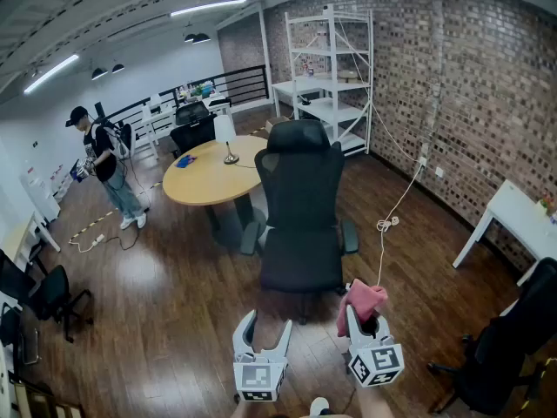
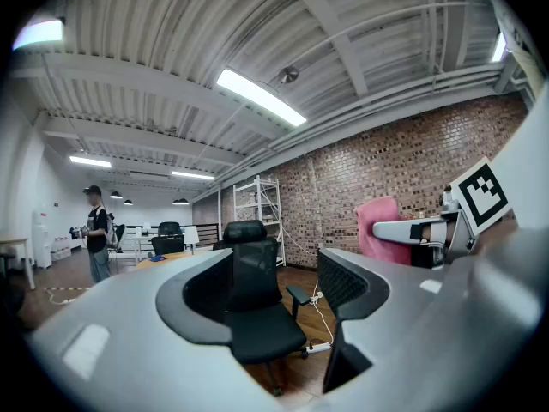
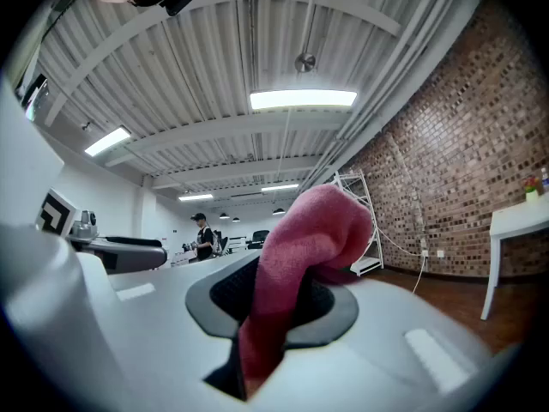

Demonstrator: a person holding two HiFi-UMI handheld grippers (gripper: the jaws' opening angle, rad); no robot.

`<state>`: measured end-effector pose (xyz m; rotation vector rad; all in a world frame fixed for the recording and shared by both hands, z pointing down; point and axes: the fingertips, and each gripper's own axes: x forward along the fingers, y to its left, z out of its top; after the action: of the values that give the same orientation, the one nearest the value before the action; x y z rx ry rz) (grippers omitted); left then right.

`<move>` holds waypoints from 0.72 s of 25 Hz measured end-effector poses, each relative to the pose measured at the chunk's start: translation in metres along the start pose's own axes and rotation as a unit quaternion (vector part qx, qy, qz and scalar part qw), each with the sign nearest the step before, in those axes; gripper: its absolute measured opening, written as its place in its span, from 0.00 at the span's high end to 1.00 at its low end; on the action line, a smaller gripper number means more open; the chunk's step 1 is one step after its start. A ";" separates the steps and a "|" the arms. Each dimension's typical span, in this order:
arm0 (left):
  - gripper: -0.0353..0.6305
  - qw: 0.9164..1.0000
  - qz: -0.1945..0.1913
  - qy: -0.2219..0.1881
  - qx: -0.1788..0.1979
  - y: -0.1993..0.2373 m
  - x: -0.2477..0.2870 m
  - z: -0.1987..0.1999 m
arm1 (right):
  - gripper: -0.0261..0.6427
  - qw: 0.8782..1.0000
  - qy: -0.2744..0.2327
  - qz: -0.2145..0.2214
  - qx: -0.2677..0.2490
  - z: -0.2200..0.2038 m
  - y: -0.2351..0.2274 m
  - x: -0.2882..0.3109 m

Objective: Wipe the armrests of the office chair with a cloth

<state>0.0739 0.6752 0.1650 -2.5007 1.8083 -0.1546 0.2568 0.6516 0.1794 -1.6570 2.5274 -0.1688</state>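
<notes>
Most of the scene is lying open as dark plank floor (image 1: pixel 174 312), stretching bare between the two grippers and the tall black mesh-backed office chair (image 1: pixel 301 207), which is standing ahead of them with its seat turned toward the person. A red-brown brick wall (image 1: pixel 487 94) is closing off the right side, with a white metal shelving rack (image 1: pixel 335 68) standing by it at the far end. A round light-wood table (image 1: pixel 211 178) is sitting just behind the chair's backrest. A second black chair (image 1: pixel 509 342) and a white table's corner (image 1: pixel 513 212) are crowding the right edge. A person in a black top (image 1: pixel 106 164) is standing well off at the left. A white cable (image 1: pixel 383 233) is trailing over the floor just right of the office chair. Both armrests (image 1: pixel 251 233) are jutting out at the seat's sides, well apart from the grippers. The right gripper (image 1: pixel 367 320) is pinching a pink cloth (image 1: pixel 361 299), which is flopping over its tips. The left gripper (image 1: pixel 266 327) is holding its fingers wide apart, with nothing between them.
</notes>
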 end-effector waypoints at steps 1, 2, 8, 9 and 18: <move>0.52 1.000 -0.007 0.006 0.003 -0.006 0.009 -0.002 | 0.86 1.000 0.008 -0.004 0.011 -0.006 -0.009 0.004; 0.52 1.000 -0.014 0.012 0.005 -0.010 0.017 -0.004 | 0.86 1.000 0.015 -0.006 0.020 -0.011 -0.016 0.007; 0.52 0.999 -0.017 0.031 -0.014 -0.004 0.069 -0.017 | 0.86 0.999 0.026 -0.004 0.025 -0.022 -0.047 0.041; 0.52 0.999 -0.013 0.033 -0.016 -0.001 0.079 -0.019 | 0.86 0.999 0.028 -0.004 0.026 -0.025 -0.052 0.049; 0.52 0.999 -0.020 0.010 -0.040 0.047 0.222 -0.037 | 0.86 0.999 0.048 -0.007 0.006 -0.048 -0.087 0.162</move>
<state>0.0947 0.4508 0.2082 -2.5981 1.8083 -0.1113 0.2638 0.4700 0.2347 -1.7028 2.5774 -0.2721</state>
